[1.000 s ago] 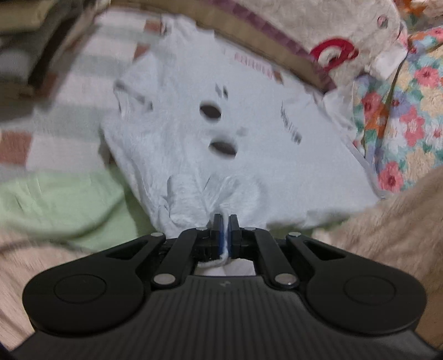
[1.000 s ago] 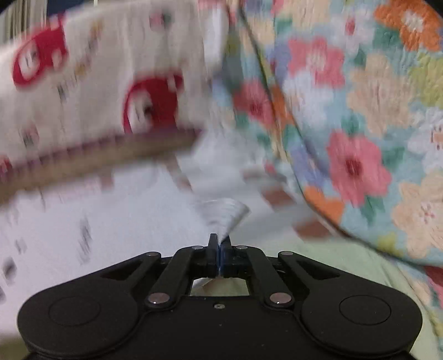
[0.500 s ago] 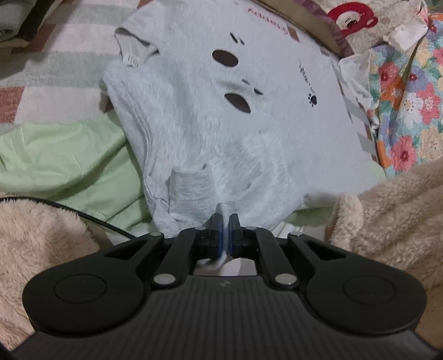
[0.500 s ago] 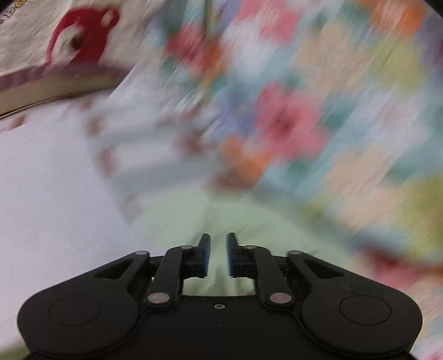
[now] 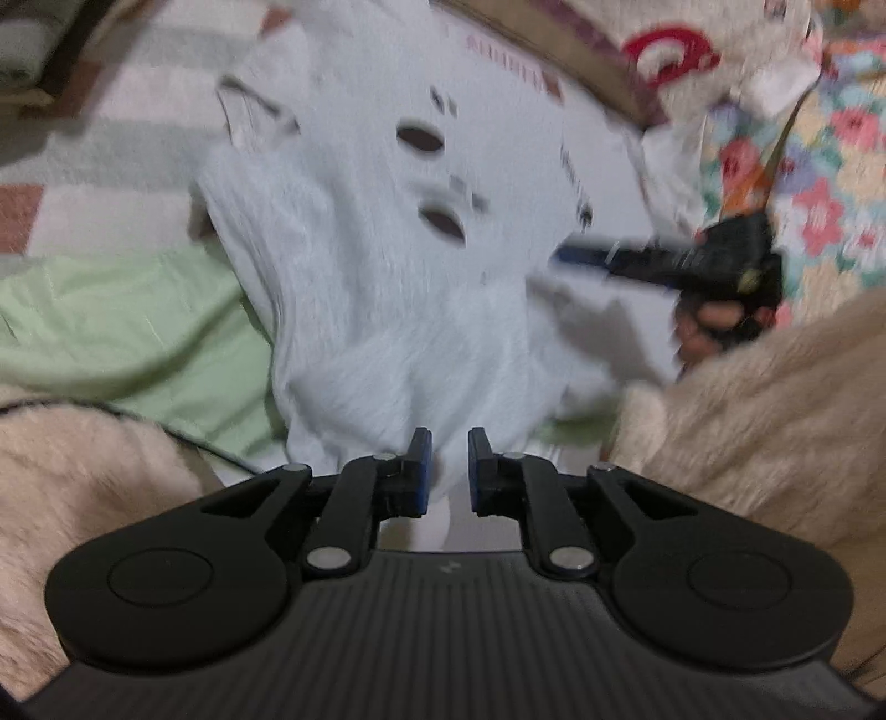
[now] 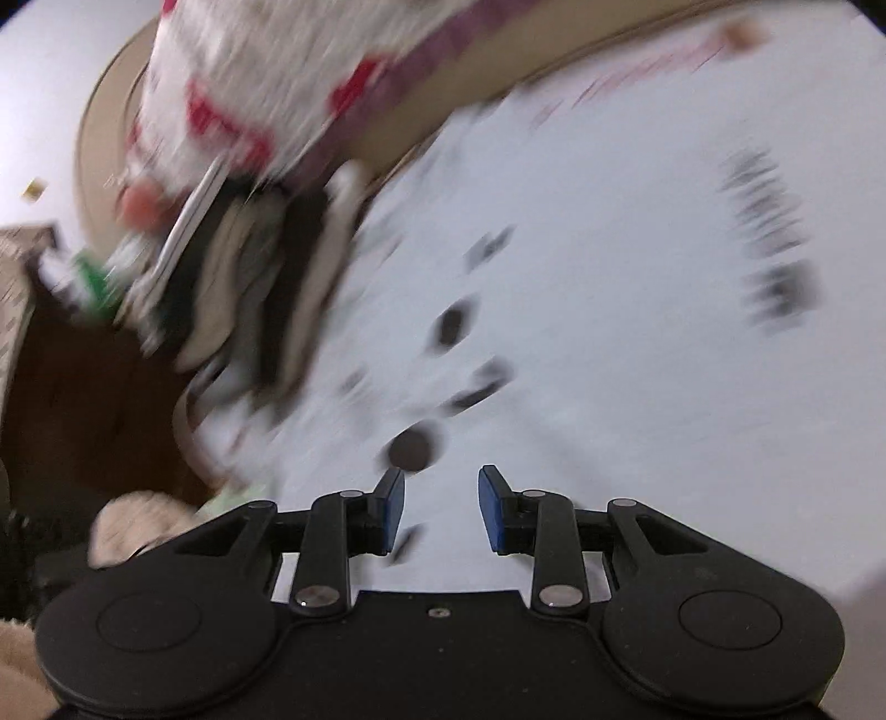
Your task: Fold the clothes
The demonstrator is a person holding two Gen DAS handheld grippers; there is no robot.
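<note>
A white T-shirt with dark oval prints lies spread out, its near part bunched up. My left gripper is at the shirt's near hem. Its jaws are opening, and a bit of white fabric shows in the gap without being pinched. My right gripper, held by a hand, hovers over the shirt's right side and points left. In the blurred right wrist view, the right gripper is over the white shirt. Its jaws are opening with nothing between them.
A light green cloth lies under the shirt at the left. Fluffy beige fabric fills the near right and left. A floral quilt and a cream blanket with red prints lie behind. A blurred pile of clothes sits at the left.
The left jaws were pinched on the shirt's hem and have now parted. The right gripper let go of its white fabric, opened, and swung across over the shirt.
</note>
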